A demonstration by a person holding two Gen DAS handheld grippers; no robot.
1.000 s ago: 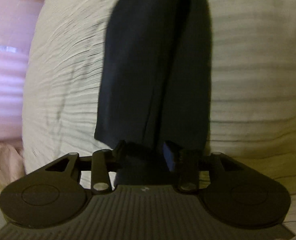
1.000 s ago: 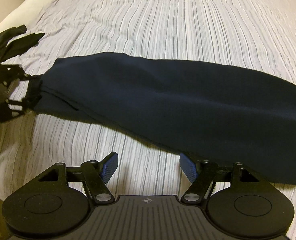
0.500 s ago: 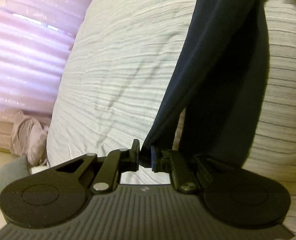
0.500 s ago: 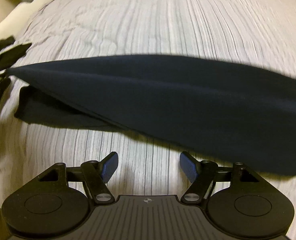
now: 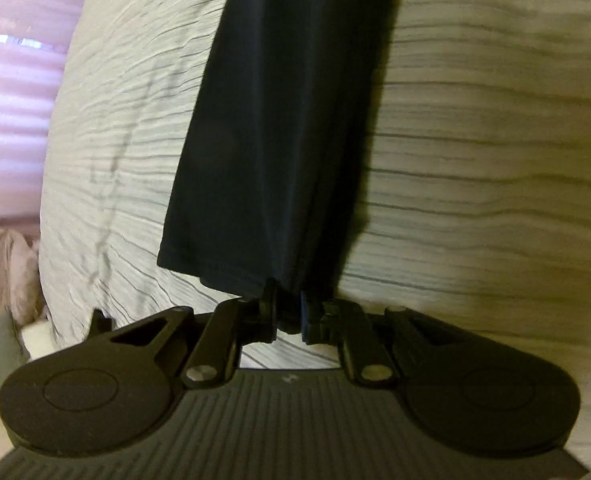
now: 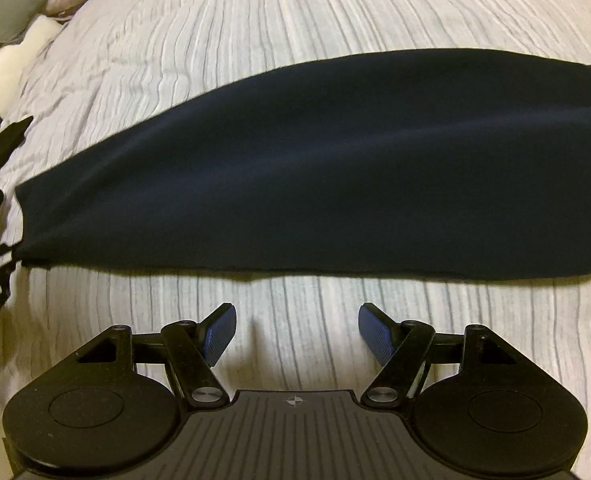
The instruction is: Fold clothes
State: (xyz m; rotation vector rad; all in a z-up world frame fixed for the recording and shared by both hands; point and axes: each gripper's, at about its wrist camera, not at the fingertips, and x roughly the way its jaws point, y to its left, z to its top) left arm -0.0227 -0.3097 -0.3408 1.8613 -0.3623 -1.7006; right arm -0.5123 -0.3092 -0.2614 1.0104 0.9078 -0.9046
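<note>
The long dark navy cloth garment [image 6: 315, 168] lies stretched across the pale grey ribbed bedspread [image 6: 295, 12], one end reaching the frame's right edge; its near hem corner is pinched in the left gripper [image 5: 288, 312], whose jaws have just been closing and now press together on the fabric; the right gripper [image 6: 294, 334] hangs over bare bedspread just short of the garment's long edge, its blue pads [image 6: 220, 334] spread wide with nothing between them; a crumpled pinkish cloth [image 5: 3, 268] sits beside the bed
</note>
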